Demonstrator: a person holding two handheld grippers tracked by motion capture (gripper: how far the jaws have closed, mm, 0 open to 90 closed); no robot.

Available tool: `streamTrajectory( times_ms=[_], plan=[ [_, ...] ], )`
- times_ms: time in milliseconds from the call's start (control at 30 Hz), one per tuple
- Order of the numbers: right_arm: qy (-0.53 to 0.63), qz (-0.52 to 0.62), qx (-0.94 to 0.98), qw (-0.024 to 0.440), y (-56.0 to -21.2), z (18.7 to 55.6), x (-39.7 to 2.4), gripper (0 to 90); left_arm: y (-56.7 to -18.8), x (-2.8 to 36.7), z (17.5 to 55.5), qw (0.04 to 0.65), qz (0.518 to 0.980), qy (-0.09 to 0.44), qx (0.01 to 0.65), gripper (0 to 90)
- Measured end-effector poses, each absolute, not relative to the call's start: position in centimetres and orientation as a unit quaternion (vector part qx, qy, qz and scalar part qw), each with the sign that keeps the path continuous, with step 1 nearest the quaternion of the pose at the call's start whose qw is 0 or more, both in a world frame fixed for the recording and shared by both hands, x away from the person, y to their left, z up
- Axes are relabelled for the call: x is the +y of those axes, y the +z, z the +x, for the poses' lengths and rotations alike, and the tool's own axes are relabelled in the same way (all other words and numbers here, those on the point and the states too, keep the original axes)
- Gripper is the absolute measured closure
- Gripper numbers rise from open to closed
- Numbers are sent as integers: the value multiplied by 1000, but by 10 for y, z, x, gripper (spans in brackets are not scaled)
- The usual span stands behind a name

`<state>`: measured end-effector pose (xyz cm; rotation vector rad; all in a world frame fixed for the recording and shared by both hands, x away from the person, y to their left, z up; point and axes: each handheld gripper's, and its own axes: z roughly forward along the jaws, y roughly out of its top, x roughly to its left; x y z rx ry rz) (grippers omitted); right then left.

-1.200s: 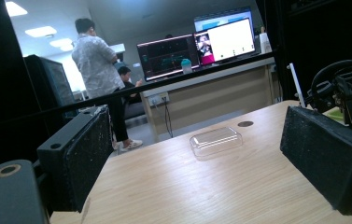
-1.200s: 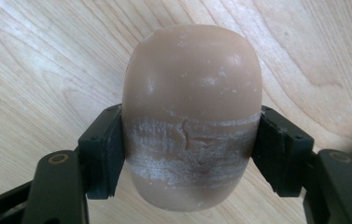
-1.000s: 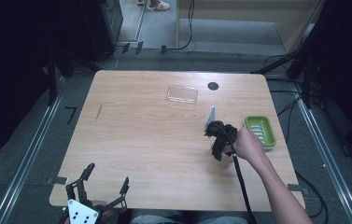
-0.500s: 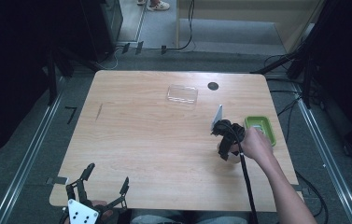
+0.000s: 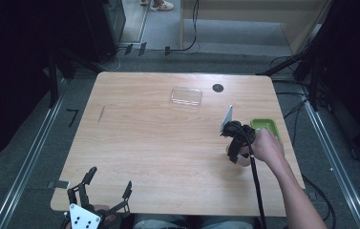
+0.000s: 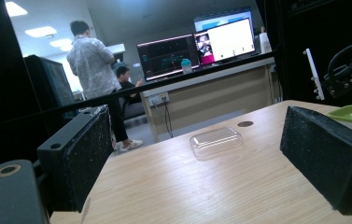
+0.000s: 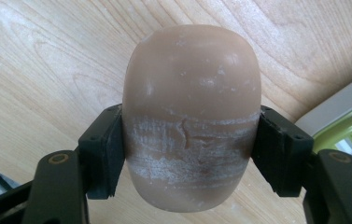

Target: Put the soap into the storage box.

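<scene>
Firmly, right gripper (image 7: 190,154) fingers clamp the brown soap bar (image 7: 190,112) (scuffed white); left gripper (image 6: 201,163) fingers wide.

The right gripper (image 5: 237,143) points down, jaws clamped; the left gripper (image 5: 106,188) rests low, jaws spread wide.

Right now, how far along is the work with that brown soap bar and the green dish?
Done: the right tool is shut on the smooth brown oval soap bar, lifted off the pale wooden table. In hand: it hangs beside the green rectangular plastic dish, not yet over it. Left, probably: setting the bar in the dish. The clear plastic lid lies apart, and the left tool waits open at the near edge.
</scene>
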<state>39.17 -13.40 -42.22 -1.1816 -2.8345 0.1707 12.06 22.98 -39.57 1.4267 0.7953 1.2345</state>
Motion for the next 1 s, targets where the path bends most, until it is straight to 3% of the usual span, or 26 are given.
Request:
streamTrajectory(
  times_ms=[1000],
  plan=[
    [53,-419,-906,21,-404,395,-169,339,-396,229,121,519,596,515,332,99]
  ],
)
